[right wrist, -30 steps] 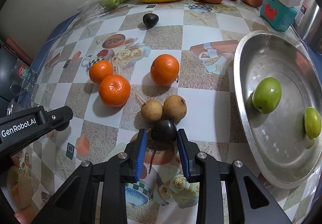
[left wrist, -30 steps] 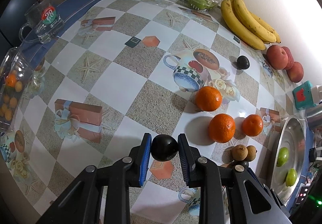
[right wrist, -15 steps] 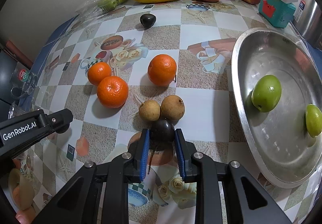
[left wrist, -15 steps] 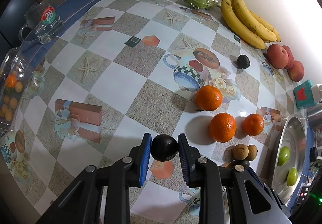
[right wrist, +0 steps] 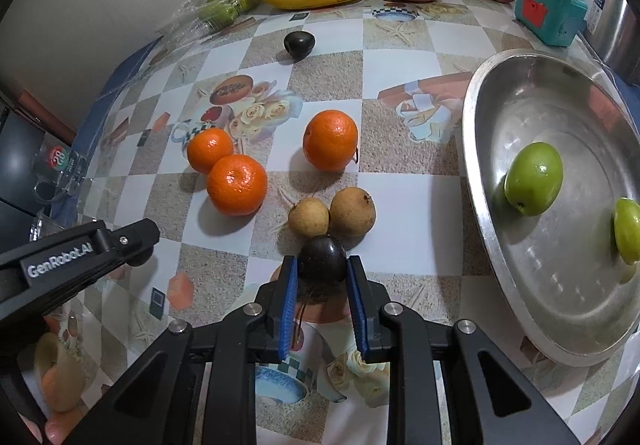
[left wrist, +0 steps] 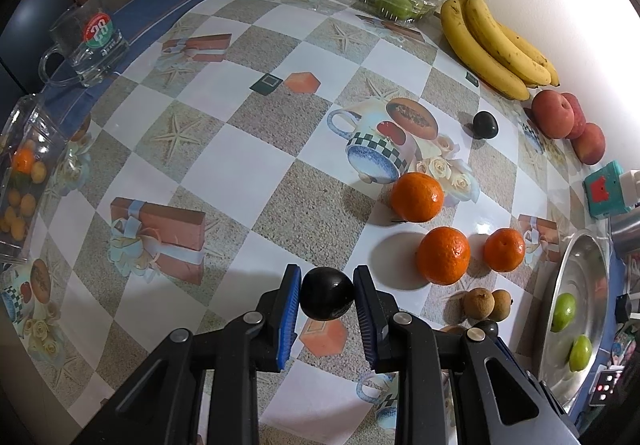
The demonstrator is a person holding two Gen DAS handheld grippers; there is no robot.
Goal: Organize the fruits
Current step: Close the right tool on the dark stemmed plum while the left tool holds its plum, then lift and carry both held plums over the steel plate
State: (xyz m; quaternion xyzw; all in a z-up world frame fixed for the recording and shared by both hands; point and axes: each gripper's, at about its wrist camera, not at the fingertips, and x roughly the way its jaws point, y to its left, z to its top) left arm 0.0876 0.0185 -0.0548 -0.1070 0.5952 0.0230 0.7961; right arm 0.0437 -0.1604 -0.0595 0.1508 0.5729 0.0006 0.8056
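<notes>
Left gripper (left wrist: 327,295) pinches a round dark plum (left wrist: 327,298); right gripper (right wrist: 322,269) pinches another dark plum (right wrist: 322,260) (glossy skins); either may squirt free.

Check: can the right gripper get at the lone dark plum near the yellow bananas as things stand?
Probably not right away: the right gripper is shut on another dark plum. The path to the lone dark plum looks open between the oranges.

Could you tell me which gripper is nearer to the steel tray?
Right. The right gripper, shut on a dark plum, sits just left of the tray; the left gripper holds another plum beyond the oranges.
</notes>
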